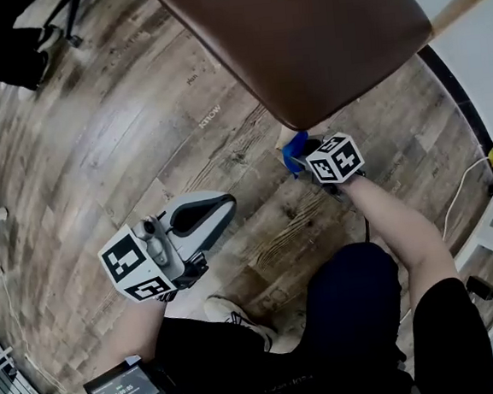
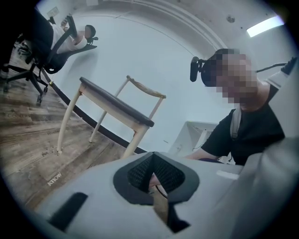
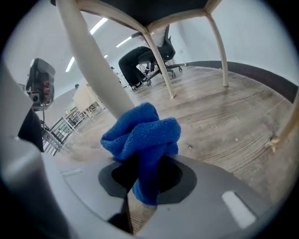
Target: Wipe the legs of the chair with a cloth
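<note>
The chair's brown seat (image 1: 301, 33) fills the top of the head view. Just under its near edge my right gripper (image 1: 312, 162) is shut on a bunched blue cloth (image 1: 292, 153). In the right gripper view the cloth (image 3: 142, 135) sticks out of the right gripper (image 3: 145, 172) and presses against the near pale wooden leg (image 3: 93, 65). Two more legs (image 3: 161, 65) (image 3: 219, 46) stand farther back. My left gripper (image 1: 218, 210) hangs low at the left, away from the chair, with jaws together and nothing between them. From the left gripper (image 2: 156, 179) I see the whole chair (image 2: 117, 105).
Wood plank floor (image 1: 121, 134) lies all around. A black office chair (image 3: 145, 58) stands far behind. A white wall with dark baseboard (image 1: 456, 88) and cables (image 1: 469, 189) are at the right. My shoe (image 1: 231, 313) and a screen device (image 1: 126, 391) are below.
</note>
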A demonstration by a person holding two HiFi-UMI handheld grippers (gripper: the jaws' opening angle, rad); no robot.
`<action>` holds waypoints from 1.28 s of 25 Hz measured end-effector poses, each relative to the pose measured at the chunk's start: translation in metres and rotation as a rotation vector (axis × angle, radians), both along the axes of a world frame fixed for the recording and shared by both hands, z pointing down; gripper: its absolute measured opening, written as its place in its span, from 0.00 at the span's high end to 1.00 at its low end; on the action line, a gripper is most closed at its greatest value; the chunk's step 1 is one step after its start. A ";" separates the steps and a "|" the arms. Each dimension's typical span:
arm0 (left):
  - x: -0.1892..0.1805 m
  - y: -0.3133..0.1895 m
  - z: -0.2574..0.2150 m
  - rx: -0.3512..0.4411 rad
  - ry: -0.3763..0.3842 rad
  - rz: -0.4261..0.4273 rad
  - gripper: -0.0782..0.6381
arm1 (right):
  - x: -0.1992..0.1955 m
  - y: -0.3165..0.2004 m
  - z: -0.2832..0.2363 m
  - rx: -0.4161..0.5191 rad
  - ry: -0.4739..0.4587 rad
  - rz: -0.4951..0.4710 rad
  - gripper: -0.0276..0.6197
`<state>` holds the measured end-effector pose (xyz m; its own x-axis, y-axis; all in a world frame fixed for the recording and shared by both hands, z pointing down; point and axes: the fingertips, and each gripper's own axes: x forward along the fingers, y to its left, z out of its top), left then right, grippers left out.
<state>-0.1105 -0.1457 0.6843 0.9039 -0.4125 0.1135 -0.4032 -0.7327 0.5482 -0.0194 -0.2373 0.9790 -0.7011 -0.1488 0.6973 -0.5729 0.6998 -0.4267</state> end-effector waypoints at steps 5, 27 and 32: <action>-0.010 0.003 0.008 -0.018 -0.022 -0.024 0.89 | -0.004 0.003 0.060 -0.098 0.102 0.024 0.80; 0.061 -0.018 -0.002 0.091 0.033 0.089 0.89 | 0.016 -0.002 -0.265 0.319 -0.376 0.030 0.81; 0.062 -0.021 -0.003 0.158 -0.039 0.091 0.89 | 0.045 -0.011 -0.282 0.333 -0.371 0.068 0.81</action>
<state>-0.0483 -0.1667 0.6817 0.9344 -0.3448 0.0897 -0.3502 -0.8429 0.4085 0.0255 -0.2479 0.6968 -0.8740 -0.3744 0.3097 -0.4735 0.7992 -0.3702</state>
